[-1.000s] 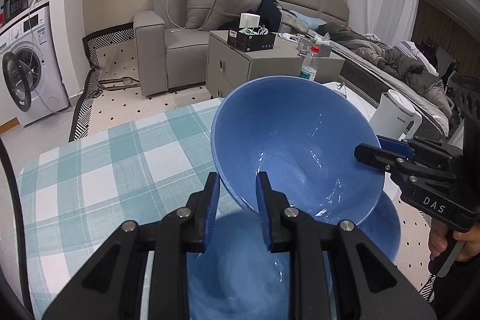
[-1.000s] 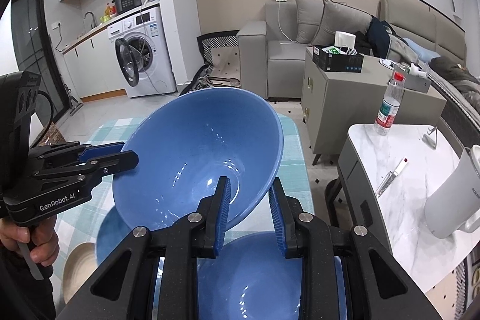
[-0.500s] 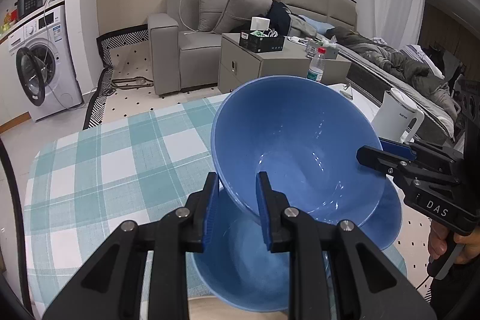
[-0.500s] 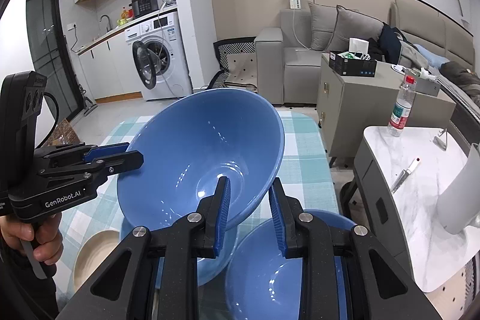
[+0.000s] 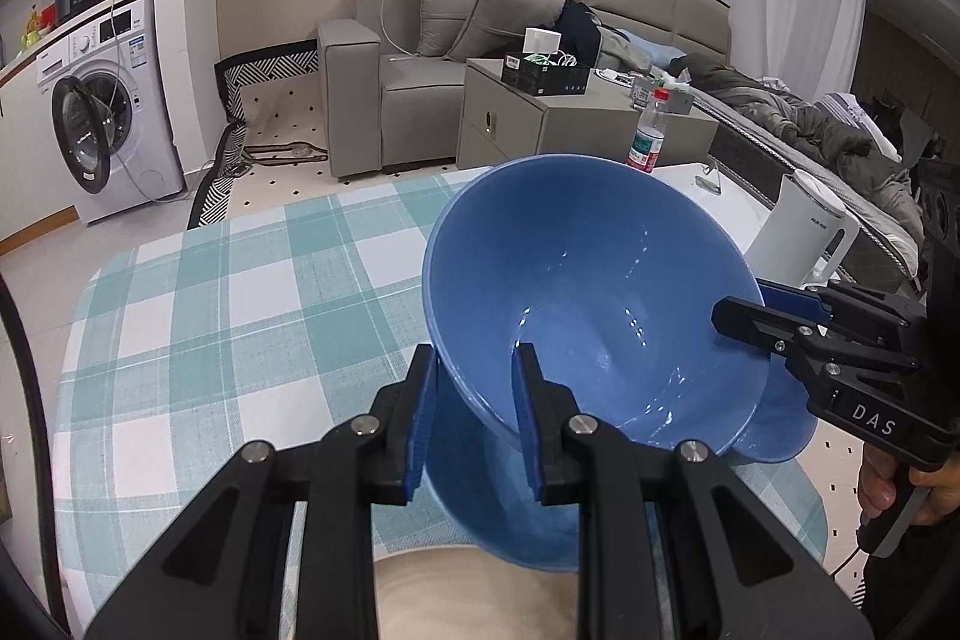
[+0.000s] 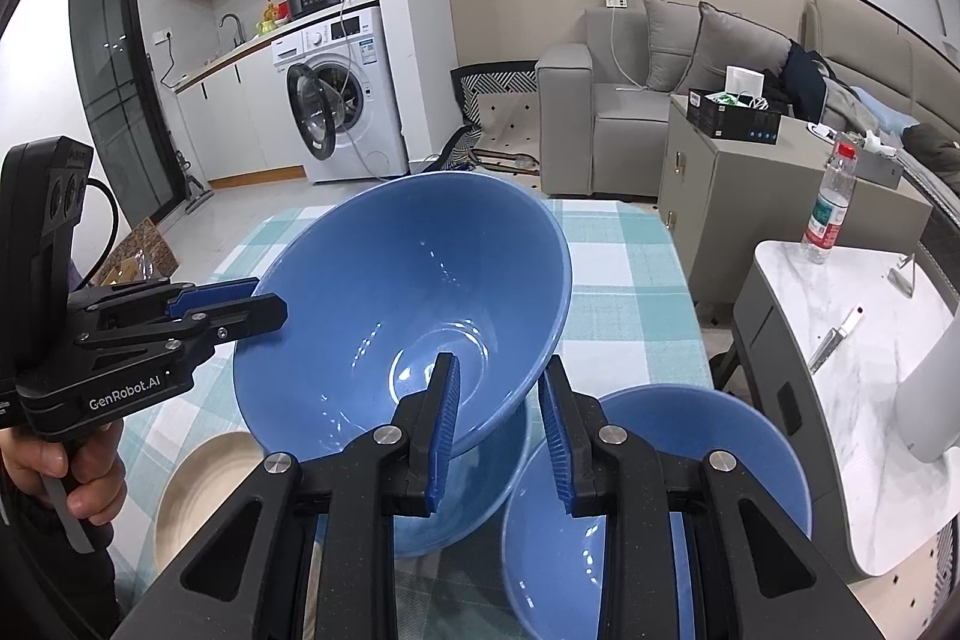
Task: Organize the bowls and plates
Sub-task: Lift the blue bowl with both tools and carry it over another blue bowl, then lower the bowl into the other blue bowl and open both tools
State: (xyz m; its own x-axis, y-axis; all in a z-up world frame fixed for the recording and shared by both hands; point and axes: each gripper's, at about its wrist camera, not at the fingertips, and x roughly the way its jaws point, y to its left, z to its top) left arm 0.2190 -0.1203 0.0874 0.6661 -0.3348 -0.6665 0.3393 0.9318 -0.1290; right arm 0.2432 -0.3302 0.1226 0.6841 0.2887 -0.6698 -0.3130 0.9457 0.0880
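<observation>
Above the checked tablecloth (image 5: 240,328) a large blue bowl (image 5: 594,304) hung tilted, its glossy inside catching small glints of light and its wall flaring wide from a narrow base. Both tongs were clamped on its rim from opposite sides: the left gripper (image 5: 474,400) pinched the near edge, one pad inside the bowl and one outside, and the right gripper (image 6: 498,424) pinched the rim the same way across from it. Under the bowl sat a second blue bowl (image 6: 468,496) on the tablecloth. Just beside that one, toward the marble-topped table (image 6: 870,400), stood a third blue bowl (image 6: 636,520). On the other side a cream plate (image 6: 198,496) lay on the tablecloth.
</observation>
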